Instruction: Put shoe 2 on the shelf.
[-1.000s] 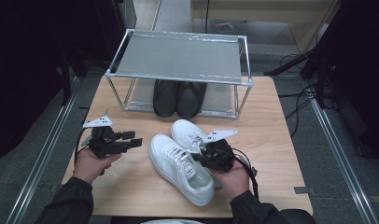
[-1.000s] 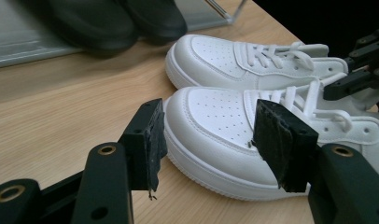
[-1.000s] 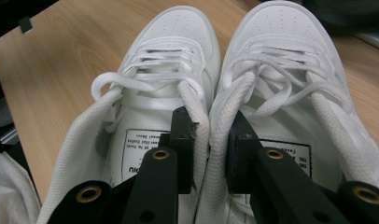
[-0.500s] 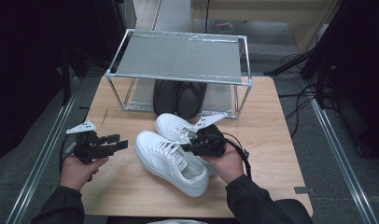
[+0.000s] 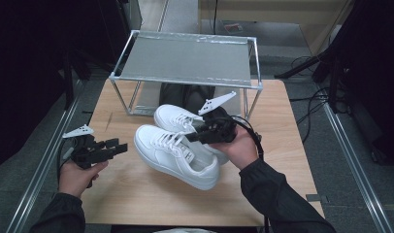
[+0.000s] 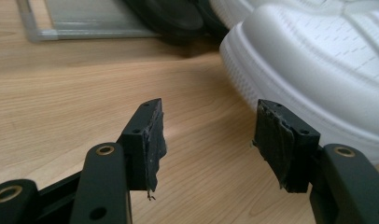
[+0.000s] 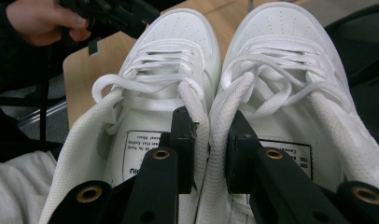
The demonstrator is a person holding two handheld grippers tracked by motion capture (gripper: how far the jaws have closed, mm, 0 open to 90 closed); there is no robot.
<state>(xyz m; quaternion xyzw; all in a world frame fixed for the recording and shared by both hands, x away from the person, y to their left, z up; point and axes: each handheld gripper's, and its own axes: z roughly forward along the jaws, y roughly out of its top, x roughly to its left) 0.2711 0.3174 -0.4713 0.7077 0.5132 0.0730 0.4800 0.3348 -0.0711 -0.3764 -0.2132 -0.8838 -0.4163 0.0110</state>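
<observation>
A pair of white sneakers [image 5: 175, 155] hangs tilted over the wooden table [image 5: 137, 199]. My right gripper [image 5: 197, 136] is shut on them. In the right gripper view its jaws [image 7: 210, 128] pinch the two inner collars together, one jaw inside the left sneaker [image 7: 173, 51] and one inside the right sneaker [image 7: 281, 46]. My left gripper [image 5: 118, 145] stands open near the table's left edge, just left of the nearer sneaker's toe. Nothing lies between its jaws [image 6: 208, 135]; the white toe [image 6: 318, 60] sits beyond them to the right.
A metal rack with a mesh shelf [image 5: 185, 60] stands at the back of the table. A pair of black shoes [image 5: 185, 94] rests under it, also seen as dark soles [image 6: 173, 18]. Dark floor and cables surround the table.
My right hand has raised the sneakers and carried them left and toward the rack. My left hand has drawn back toward the table's left edge, its jaws still open.
</observation>
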